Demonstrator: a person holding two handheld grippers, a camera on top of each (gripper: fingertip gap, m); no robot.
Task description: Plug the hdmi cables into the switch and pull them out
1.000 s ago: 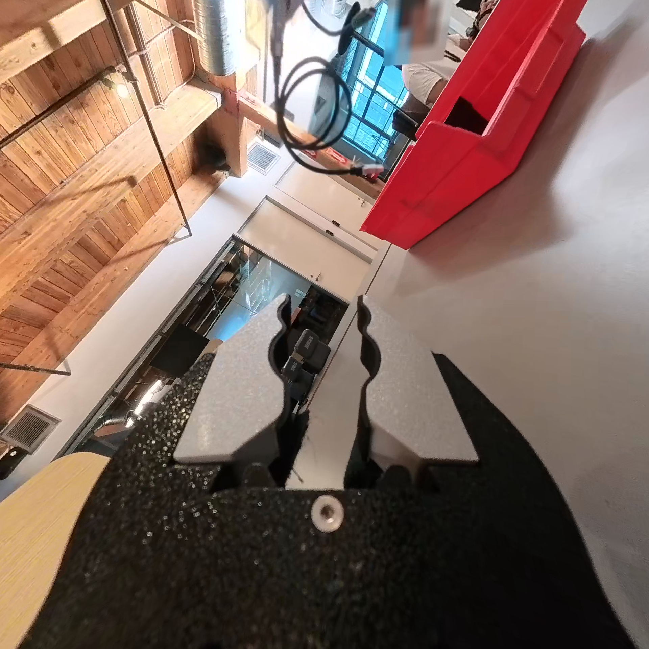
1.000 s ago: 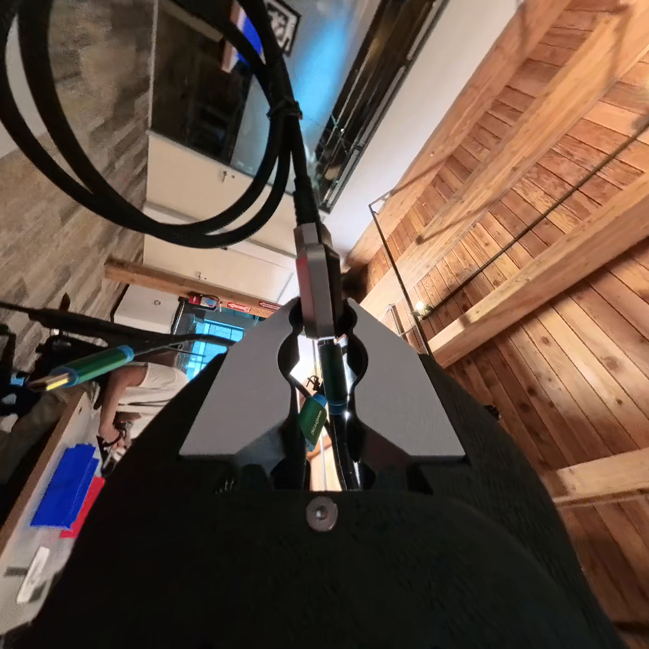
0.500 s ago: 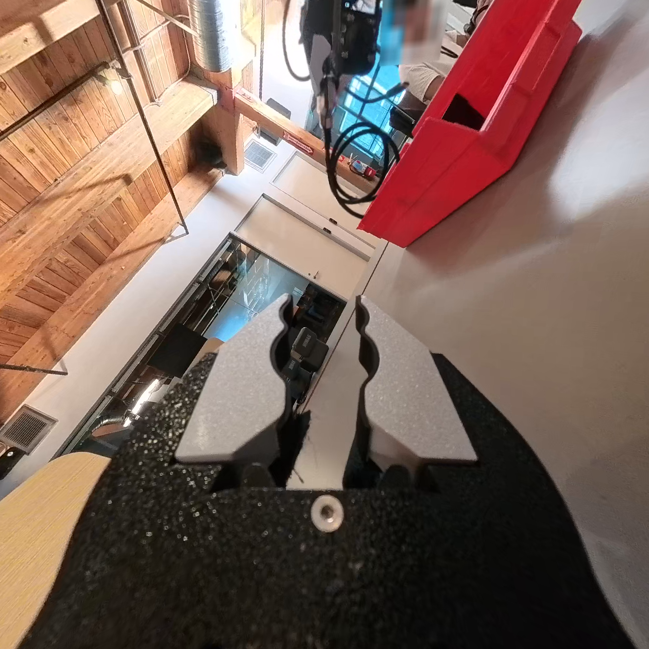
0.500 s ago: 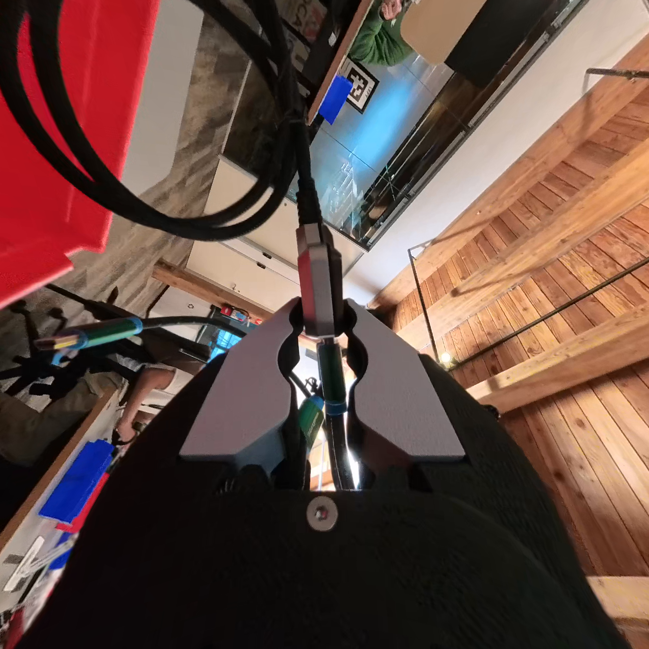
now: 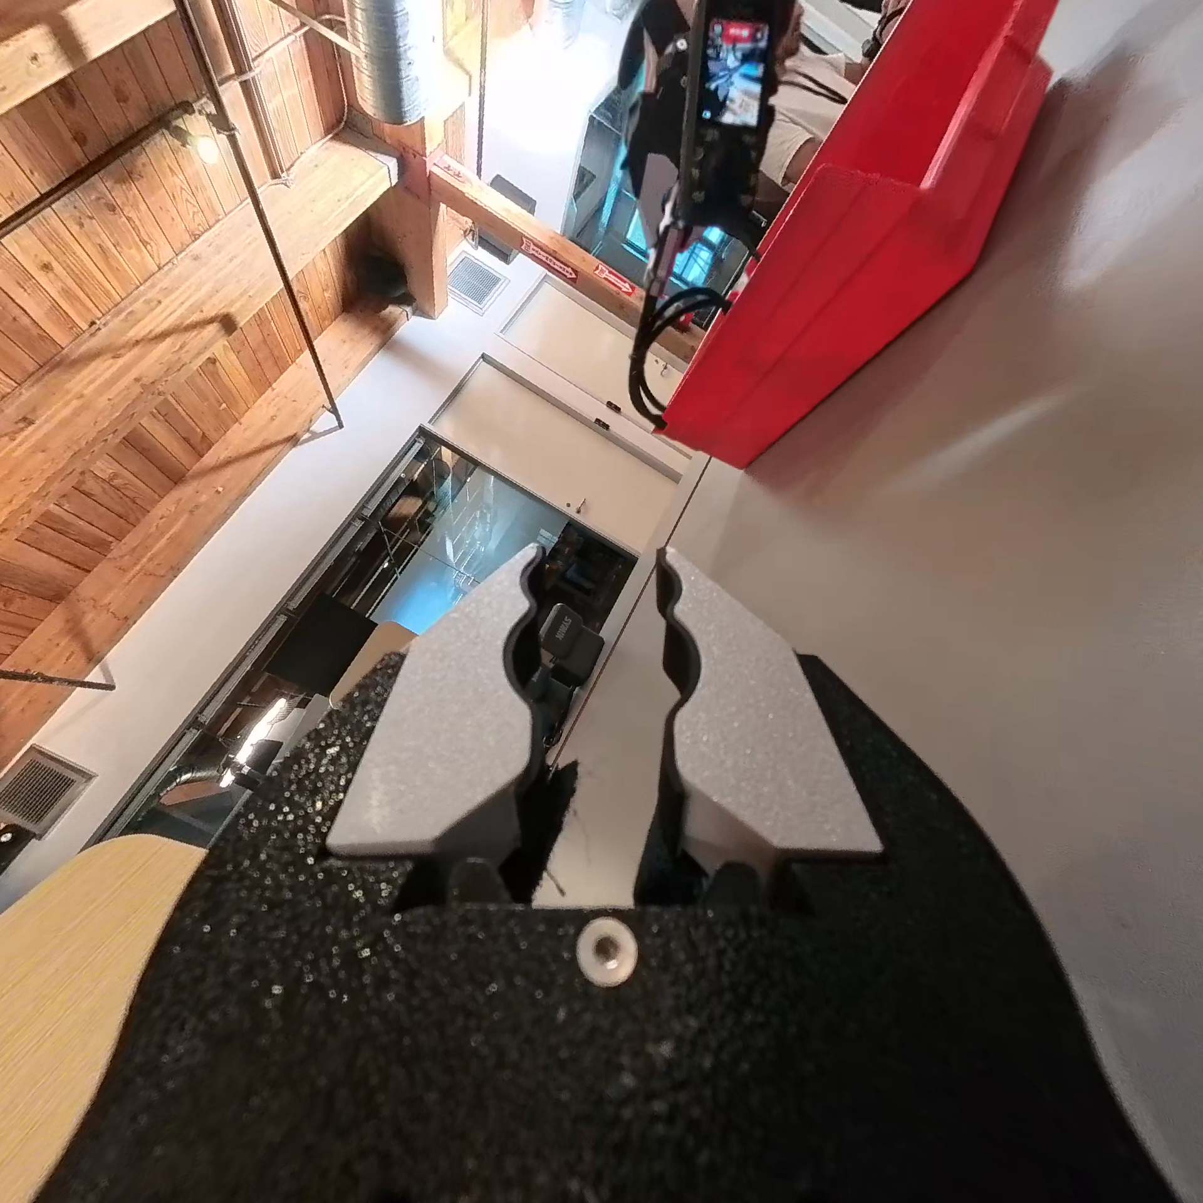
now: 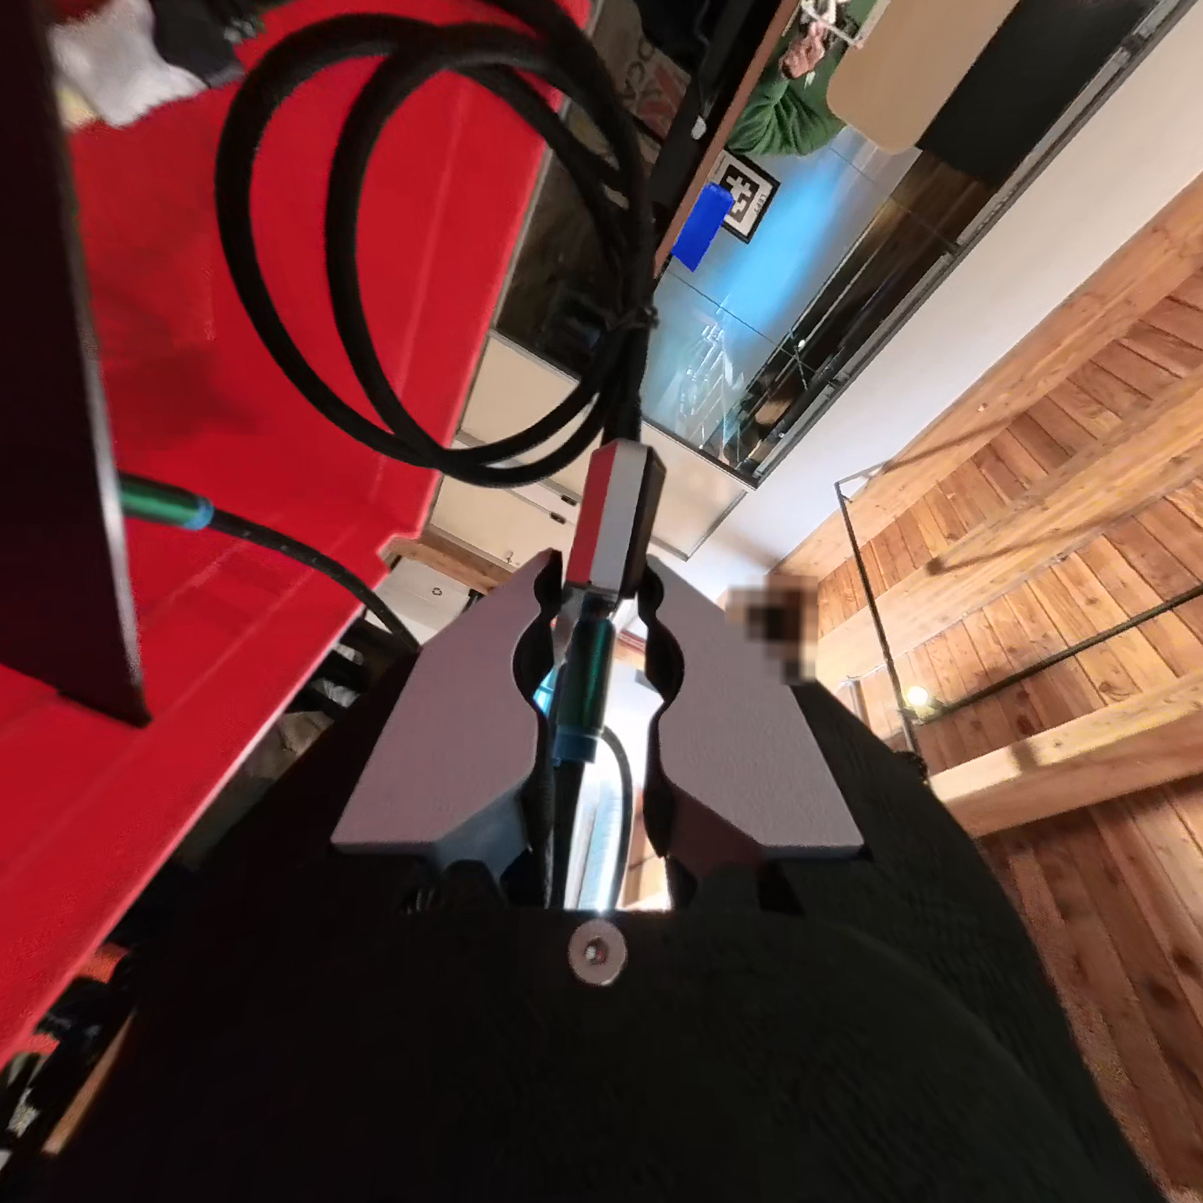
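Pinching the grey plug (image 6: 615, 517) at its tips, the right tool (image 6: 602, 576) contrasts the left tool (image 5: 595, 566), spread empty.

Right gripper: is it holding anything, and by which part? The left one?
The right gripper clamps the silver connector of the black cable at its lower end, near the fingertips. The left gripper is open and empty.

Grey metal switch (image 6: 615, 514) sits upright at frame centre, clamped at its lower end. Black braided HDMI cable (image 6: 364, 260) exits its top, looping upper left. Green-and-teal plug (image 6: 586, 683) enters its bottom end. Second green-tipped cable (image 6: 169, 508) hangs at left, plug end hidden.
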